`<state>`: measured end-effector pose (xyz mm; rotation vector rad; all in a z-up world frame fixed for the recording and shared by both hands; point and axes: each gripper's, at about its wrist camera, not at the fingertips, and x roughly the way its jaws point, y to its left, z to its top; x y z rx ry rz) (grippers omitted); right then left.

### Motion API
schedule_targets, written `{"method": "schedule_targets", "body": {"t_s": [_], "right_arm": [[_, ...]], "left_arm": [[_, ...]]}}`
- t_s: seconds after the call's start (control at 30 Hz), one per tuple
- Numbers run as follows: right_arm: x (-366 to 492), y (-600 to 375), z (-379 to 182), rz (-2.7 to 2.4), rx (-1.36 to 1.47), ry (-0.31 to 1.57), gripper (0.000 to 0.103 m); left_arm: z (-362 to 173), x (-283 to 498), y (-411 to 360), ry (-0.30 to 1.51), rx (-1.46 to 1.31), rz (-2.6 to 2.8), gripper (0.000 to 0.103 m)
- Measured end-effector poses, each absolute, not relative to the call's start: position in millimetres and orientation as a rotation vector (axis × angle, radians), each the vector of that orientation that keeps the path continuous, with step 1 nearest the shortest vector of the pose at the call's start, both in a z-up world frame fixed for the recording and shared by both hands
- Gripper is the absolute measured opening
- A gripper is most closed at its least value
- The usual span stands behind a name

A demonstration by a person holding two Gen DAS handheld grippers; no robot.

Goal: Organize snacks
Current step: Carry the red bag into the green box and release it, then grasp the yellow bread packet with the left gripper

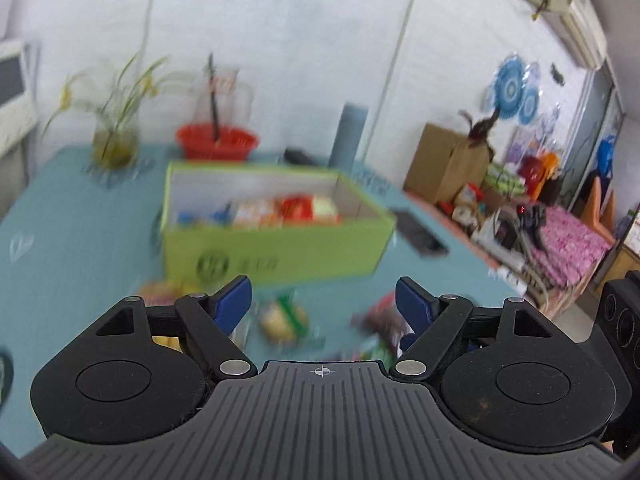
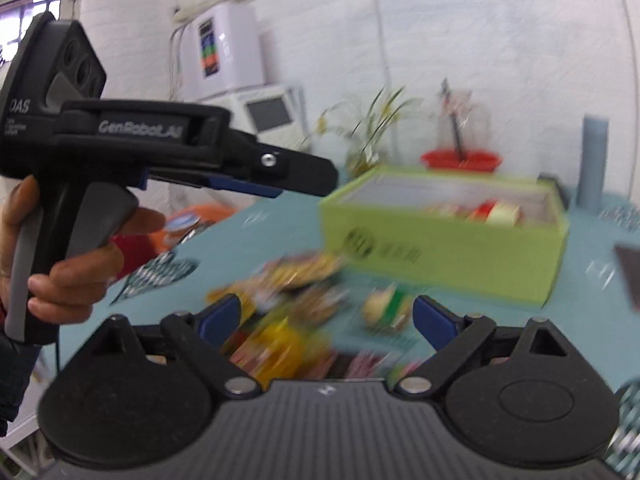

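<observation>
Snack packets lie loose on the counter before the green box. Both grippers' fingers are spread, empty. Packets look light, crinkly, slippery; pinch an edge seam.

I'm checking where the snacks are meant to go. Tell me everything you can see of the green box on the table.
The green box is a lime-green rectangular carton, cardboard by its look, open at the top with a pale lining. A dark round logo with blurred lettering marks its near long side. It sits flat on the blue table, beyond the loose snack packets. Inside lie several packets in red, orange and blue, blurred. Neither gripper touches it.
</observation>
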<state>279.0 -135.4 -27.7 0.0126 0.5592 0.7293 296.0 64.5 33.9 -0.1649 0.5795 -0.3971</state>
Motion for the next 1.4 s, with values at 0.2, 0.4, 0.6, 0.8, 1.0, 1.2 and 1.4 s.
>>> {"method": "schedule_targets", "body": {"t_s": [0.2, 0.4, 0.6, 0.8, 1.0, 1.2, 1.4], "right_arm": [[262, -91, -60, 0.784, 0.003, 0.669, 0.094], [264, -66, -72, 0.793, -0.048, 0.725, 0.094], [224, -79, -58, 0.804, -0.077, 0.72, 0.094], [195, -97, -60, 0.756, -0.118, 0.71, 0.094], [201, -107, -66, 0.724, -0.033, 0.712, 0.094], [204, -82, -73, 0.73, -0.084, 0.69, 0.08], [220, -84, -32, 0.736, -0.128, 0.576, 0.079]], "left_arm": [[-29, 272, 88, 0.745, -0.254, -0.356, 0.057], [-52, 282, 101, 0.842, -0.371, -0.405, 0.027], [-49, 238, 86, 0.827, -0.359, -0.431, 0.025], [-50, 216, 76, 0.826, -0.365, -0.386, 0.044], [-46, 212, 86, 0.805, -0.362, -0.346, 0.069], [-58, 230, 76, 0.849, -0.361, -0.421, 0.021], [-15, 246, 80, 0.753, -0.374, -0.463, 0.019]]}}
